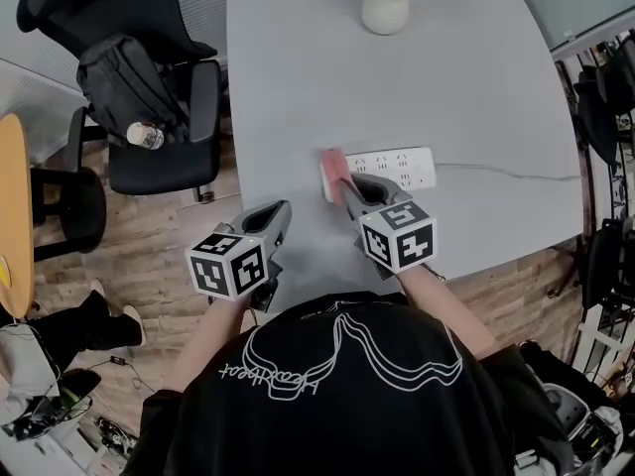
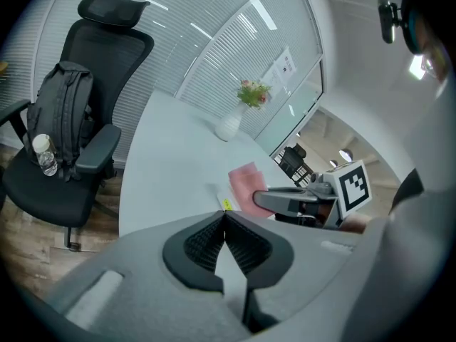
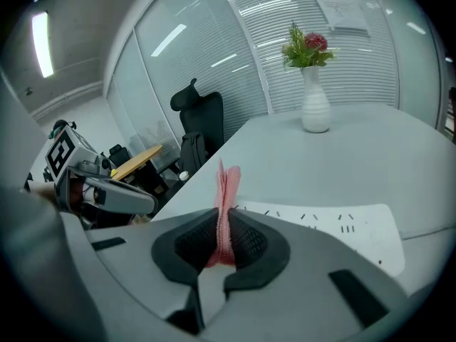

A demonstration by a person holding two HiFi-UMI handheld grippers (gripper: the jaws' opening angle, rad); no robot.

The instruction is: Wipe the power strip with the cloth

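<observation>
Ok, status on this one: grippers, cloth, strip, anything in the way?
Right gripper shut on pink cloth. Left gripper shut, empty. Cloth at power strip left end. Vase far back, nothing blocking.

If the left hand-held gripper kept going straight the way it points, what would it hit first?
Most likely the pink cloth at the end of the power strip, pinched by the right hand-held gripper. The left hand-held gripper has only bare table before that, though depth is unclear.
</observation>
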